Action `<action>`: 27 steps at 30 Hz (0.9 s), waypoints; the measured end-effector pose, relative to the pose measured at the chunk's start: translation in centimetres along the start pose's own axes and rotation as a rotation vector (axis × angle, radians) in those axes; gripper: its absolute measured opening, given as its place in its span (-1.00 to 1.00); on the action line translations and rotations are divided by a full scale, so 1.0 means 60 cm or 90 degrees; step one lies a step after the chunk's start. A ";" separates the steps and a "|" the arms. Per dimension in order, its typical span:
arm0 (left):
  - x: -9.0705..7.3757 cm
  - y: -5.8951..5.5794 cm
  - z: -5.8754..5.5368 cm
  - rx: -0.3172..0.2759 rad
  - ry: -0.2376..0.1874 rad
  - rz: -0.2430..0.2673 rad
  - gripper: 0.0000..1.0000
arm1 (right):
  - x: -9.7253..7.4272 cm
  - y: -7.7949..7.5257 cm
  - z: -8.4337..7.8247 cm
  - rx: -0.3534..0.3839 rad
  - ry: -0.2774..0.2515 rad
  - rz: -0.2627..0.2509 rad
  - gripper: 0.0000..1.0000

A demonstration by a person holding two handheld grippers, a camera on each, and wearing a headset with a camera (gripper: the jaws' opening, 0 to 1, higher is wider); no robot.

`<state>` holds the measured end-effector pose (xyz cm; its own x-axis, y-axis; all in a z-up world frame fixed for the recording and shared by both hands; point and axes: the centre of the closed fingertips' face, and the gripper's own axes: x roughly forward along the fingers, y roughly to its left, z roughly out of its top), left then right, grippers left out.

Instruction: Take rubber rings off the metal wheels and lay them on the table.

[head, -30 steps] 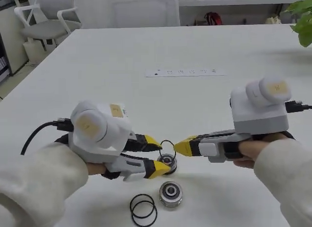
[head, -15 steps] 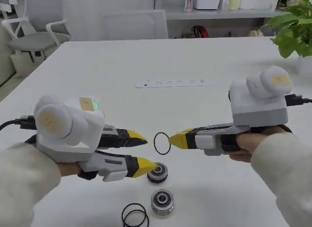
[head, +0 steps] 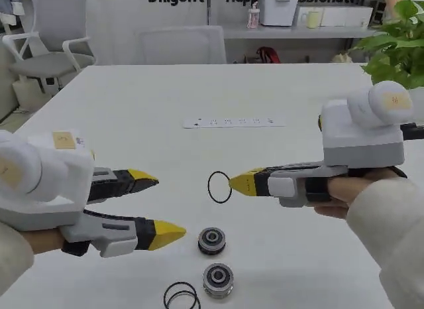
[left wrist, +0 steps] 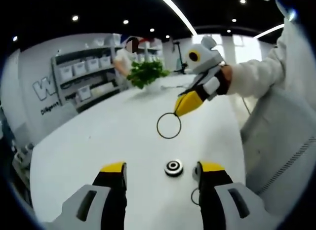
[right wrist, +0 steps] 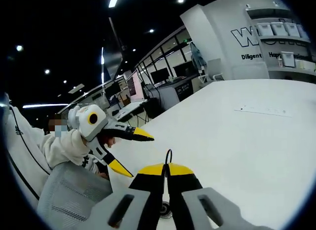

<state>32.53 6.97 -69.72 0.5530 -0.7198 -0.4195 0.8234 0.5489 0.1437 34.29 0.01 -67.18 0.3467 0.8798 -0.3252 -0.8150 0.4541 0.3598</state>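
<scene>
The right hand-held gripper (head: 233, 184) pinches a rubber ring (head: 209, 188) above the table (head: 165, 103).

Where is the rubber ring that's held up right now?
Centre of the head view: the rubber ring hangs pinched in the right claw, above the metal wheels.

smooth matt white table (head: 165, 103); shiny metal wheels (head: 212, 241); thin black rubber ring (head: 209, 187).

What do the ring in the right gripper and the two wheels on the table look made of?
Ring: thin, matte black, probably rubber; it hangs as a round loop, pinched by the right gripper. Wheels: likely metal, with a grey sheen on the rims and dark centres.
</scene>
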 end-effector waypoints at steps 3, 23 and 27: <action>-0.012 -0.002 -0.002 0.000 -0.002 0.012 0.26 | 0.001 0.002 0.001 -0.004 0.000 0.002 -1.00; -0.058 -0.023 -0.056 -0.057 -0.030 0.030 0.68 | 0.014 0.040 0.002 0.011 -0.006 0.052 -1.00; -0.059 -0.027 -0.054 -0.068 -0.042 0.026 0.76 | 0.022 0.047 -0.009 0.018 0.007 0.065 -1.00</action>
<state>28.84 10.01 -71.39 0.5961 -0.7201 -0.3551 0.7835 0.6183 0.0616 32.20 2.36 -67.05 0.2575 0.9202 -0.2949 -0.8323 0.3663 0.4161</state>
